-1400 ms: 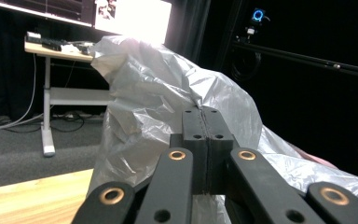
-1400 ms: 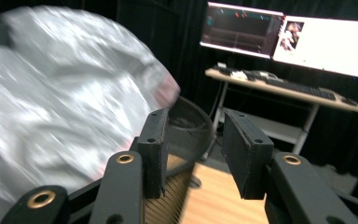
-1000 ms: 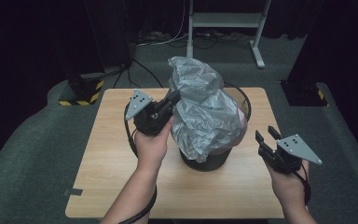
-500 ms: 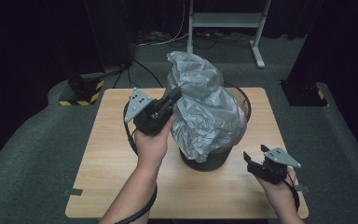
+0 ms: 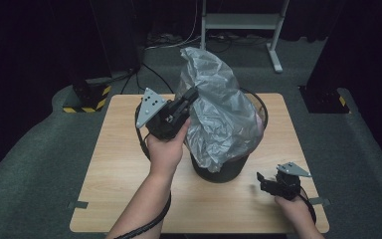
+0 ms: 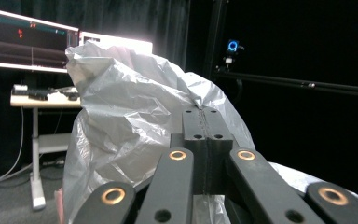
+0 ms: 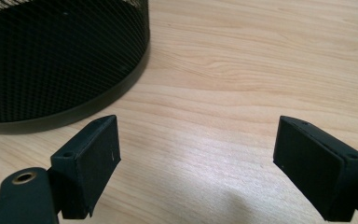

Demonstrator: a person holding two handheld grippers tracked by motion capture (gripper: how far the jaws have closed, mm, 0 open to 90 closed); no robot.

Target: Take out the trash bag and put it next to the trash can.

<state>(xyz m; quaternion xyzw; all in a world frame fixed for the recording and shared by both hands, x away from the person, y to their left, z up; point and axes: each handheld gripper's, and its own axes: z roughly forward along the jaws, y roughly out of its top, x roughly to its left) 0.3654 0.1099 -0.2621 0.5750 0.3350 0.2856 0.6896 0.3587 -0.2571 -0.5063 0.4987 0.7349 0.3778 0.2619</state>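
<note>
A black mesh bin (image 5: pixel 224 167) stands on the wooden table (image 5: pixel 119 169), with a crumpled grey plastic bag (image 5: pixel 219 104) rising out of it. My left gripper (image 5: pixel 191 95) is shut on the bag's left side, holding it up above the rim. In the left gripper view the closed jaws pinch the grey plastic bag (image 6: pixel 135 116). My right gripper (image 5: pixel 260 180) is low over the table to the bin's right front, open and holding nothing. The right gripper view has the mesh bin (image 7: pixel 56 56) at upper left and bare table (image 7: pixel 242 74) between the spread jaws.
A white metal stand (image 5: pixel 238 25) and cables lie on the grey floor behind the table. A yellow-and-black striped block (image 5: pixel 87 97) sits off the table's far left corner. A dark post base (image 5: pixel 323 97) stands at the right.
My right gripper has dropped lower and moved toward the table's front right, away from the bag. The left gripper keeps its hold on the bag, barely moving.
</note>
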